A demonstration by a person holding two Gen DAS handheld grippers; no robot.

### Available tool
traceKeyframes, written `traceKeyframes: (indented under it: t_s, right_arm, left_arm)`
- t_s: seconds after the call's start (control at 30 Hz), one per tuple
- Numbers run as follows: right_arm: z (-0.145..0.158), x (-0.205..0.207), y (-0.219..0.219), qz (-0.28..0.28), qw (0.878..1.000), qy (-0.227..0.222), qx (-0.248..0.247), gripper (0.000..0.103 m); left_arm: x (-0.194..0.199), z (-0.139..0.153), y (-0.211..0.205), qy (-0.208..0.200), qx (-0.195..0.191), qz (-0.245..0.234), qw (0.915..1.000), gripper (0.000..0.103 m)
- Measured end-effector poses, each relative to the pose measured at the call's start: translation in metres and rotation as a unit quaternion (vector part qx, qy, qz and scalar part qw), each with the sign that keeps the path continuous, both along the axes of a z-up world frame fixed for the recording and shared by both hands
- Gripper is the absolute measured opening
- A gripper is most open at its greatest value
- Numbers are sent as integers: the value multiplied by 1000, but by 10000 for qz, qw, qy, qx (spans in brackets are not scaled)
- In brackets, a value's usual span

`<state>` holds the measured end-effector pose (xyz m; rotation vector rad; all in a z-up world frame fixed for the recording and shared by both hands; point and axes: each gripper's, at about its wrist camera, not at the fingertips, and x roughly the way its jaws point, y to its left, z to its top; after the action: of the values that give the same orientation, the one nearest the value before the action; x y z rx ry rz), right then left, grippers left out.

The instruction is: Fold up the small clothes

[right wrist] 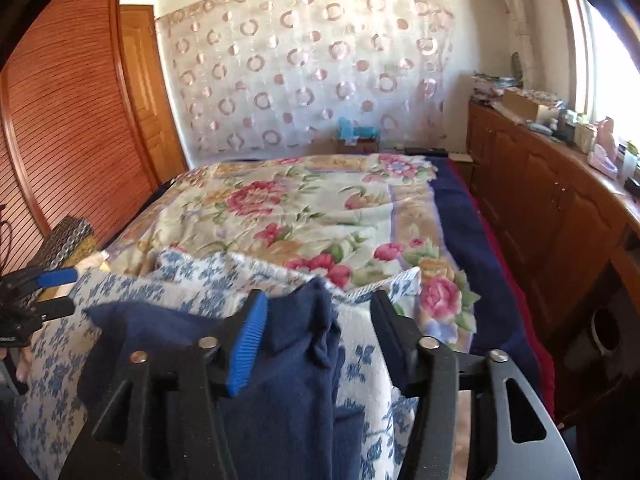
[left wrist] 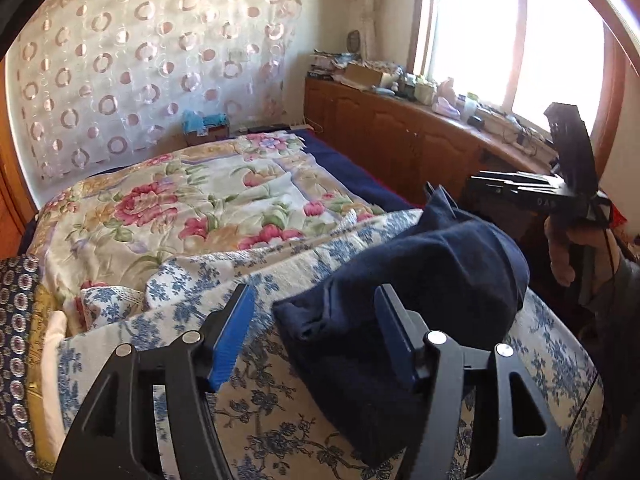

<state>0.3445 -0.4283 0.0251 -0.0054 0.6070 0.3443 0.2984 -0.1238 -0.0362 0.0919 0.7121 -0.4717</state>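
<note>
A dark navy knit garment [left wrist: 420, 272] lies folded in a thick bundle on a blue-and-white flowered cloth [left wrist: 256, 408] at the near end of the bed. My left gripper [left wrist: 316, 320] is open over the garment's left end, its right finger resting against the fabric without pinching it. In the right wrist view the garment [right wrist: 296, 380] runs between the wide-apart fingers of my right gripper [right wrist: 320, 320], which is open too. The right gripper [left wrist: 480, 188] shows at the garment's far right, held by a hand [left wrist: 564, 252]. The left gripper [right wrist: 60, 292] appears at the left edge.
A quilt with red and pink flowers [left wrist: 200, 200] covers the bed beyond the cloth. A wooden cabinet [left wrist: 400, 132] cluttered with boxes and jars runs under the window on the right. A slatted wooden wardrobe [right wrist: 60, 120] stands on the left.
</note>
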Motion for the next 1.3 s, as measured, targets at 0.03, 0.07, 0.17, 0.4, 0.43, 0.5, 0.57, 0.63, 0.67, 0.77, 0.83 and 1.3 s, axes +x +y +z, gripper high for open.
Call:
traceKeyframes:
  t_s: [0.03,0.07,0.17,0.4,0.43,0.5,0.57,0.63,0.67,0.77,0.83,1.3]
  right_arm:
    - [-3,3,1,15,9999,120,-35,60]
    - [-8,8,4,34,9996,256,-105,60]
    - [-14,26,11,118,9987,476,-167,60]
    - [-20,67,13,454,9938,1018,59,24]
    - [-20,74,9,606,9925,1052,145,5]
    - [-14,69,4,755,9933,853,187,2]
    - [-7,63,-5,599,9966,511,237,1]
    - [-1,56,-18,59,9996,208,176,1]
    - [1,55,-26,-228,9995,133,198,1]
    - [-1,56,-37,-304,9988,261,276,1]
    - [-1,52,-34,-304,9993,196,64,1]
    - [5,23,-16,-74,9991,409,-17,60]
  left_arm:
    - [3,-5,-3,66,63,-35,10000,64]
    - [6,-13,-8,153,156,-38,9998,64]
    - [13,-26,-16,386,245,-24,9990,64]
    - [12,-37,-19,529,338,62,9980,64]
    - [12,-37,-18,536,325,74,9980,64]
    - [13,-39,-17,529,313,101,9981,64]
    - [14,-39,-16,508,309,137,9981,64]
    - [15,-39,-17,507,306,133,9982,64]
    - [15,-39,-17,503,336,133,9981,64]
    - [16,-40,-16,480,388,135,9980,64]
    - [16,-40,-15,493,384,134,9980,64]
    - [43,-49,-6,1014,-29,196,9947,64]
